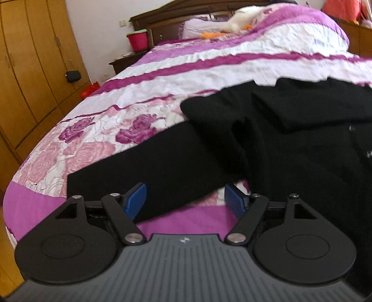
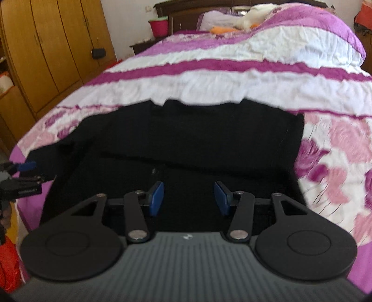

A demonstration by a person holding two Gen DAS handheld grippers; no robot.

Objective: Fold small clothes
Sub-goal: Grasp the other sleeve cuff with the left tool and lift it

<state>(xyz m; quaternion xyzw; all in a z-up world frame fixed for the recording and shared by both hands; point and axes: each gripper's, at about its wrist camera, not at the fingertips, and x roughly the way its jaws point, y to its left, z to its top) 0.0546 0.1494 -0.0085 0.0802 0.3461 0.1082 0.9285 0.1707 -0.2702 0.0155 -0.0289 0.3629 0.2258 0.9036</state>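
A black garment (image 1: 267, 139) lies spread on the bed near its foot end, with one sleeve reaching out toward the left and a folded layer on top at the right. My left gripper (image 1: 186, 199) is open, its blue pads (image 1: 136, 199) on either side of the sleeve's near edge. In the right wrist view the garment (image 2: 186, 144) fills the middle. My right gripper (image 2: 188, 197) is open and empty just above the garment's near part. The left gripper (image 2: 23, 172) shows at the far left edge there.
The bed has a pink, purple and white flowered quilt (image 1: 186, 69). A white and orange soft toy (image 1: 239, 21) lies near the pillow. A wooden wardrobe (image 1: 30, 69) stands to the left. A red bucket (image 1: 137, 40) sits on a nightstand by the headboard.
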